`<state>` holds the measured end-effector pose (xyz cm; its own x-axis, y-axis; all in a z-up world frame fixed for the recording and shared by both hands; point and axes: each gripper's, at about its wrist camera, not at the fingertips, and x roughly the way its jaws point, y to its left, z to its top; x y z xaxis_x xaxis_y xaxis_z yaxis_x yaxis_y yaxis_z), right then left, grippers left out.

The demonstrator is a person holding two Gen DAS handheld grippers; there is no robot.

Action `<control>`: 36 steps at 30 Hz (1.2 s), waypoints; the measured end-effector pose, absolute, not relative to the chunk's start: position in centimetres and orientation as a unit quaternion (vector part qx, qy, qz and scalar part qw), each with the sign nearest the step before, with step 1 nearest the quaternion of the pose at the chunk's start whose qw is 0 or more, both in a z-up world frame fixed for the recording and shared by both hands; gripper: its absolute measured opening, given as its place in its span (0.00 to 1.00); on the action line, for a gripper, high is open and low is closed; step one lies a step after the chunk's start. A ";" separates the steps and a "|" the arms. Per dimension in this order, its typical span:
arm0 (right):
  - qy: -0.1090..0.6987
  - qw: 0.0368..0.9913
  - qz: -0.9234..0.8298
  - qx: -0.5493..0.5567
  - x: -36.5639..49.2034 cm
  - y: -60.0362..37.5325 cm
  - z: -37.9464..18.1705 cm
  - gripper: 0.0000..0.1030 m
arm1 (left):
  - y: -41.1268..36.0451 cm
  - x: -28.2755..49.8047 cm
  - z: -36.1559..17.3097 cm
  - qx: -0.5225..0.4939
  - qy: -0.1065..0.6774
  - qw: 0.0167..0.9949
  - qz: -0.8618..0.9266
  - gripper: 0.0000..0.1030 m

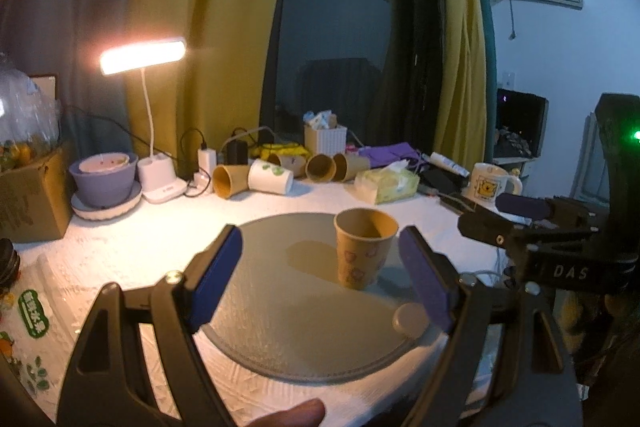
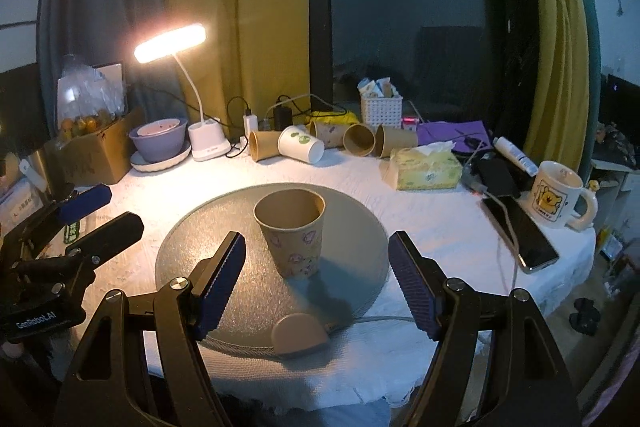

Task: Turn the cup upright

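A brown paper cup [image 1: 363, 247] with a pink print stands upright, mouth up, on a round grey mat [image 1: 280, 307]. It also shows in the right wrist view [image 2: 292, 235] on the mat [image 2: 224, 227]. My left gripper [image 1: 320, 275] is open and empty, with the cup just beyond its right finger. My right gripper [image 2: 316, 279] is open and empty, with the cup standing just ahead between its fingers, untouched. Each gripper shows in the other's view: the right one [image 1: 520, 223] and the left one [image 2: 80, 223].
Several paper cups [image 2: 320, 143] lie on their sides at the back of the white-clothed table [image 2: 440, 239]. A lit desk lamp [image 2: 172, 41], purple bowl [image 2: 158, 141], tissue pack [image 2: 426, 169], mug [image 2: 558, 195], phone [image 2: 520, 233] and cardboard box [image 2: 96, 155] surround the mat.
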<state>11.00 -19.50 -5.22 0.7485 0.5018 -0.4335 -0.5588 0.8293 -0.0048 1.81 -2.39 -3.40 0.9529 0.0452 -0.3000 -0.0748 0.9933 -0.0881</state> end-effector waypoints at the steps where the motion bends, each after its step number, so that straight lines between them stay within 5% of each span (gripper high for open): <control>1: 0.209 0.933 0.284 -0.067 10.9 -19.6 -5.0 0.75 | -2.4 1.7 -3.2 -0.049 0.148 0.987 0.030 0.79; 36: 0.151 0.945 0.280 -0.069 7.0 -21.0 -0.3 0.74 | -3.9 -1.6 0.6 -0.021 0.071 0.997 0.006 0.80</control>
<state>6.99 -21.01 -0.28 0.7975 0.5081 -0.3253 -0.5502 0.8337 -0.0467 -1.57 -3.85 0.60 0.9897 0.0083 -0.1426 -0.0144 0.9990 -0.0417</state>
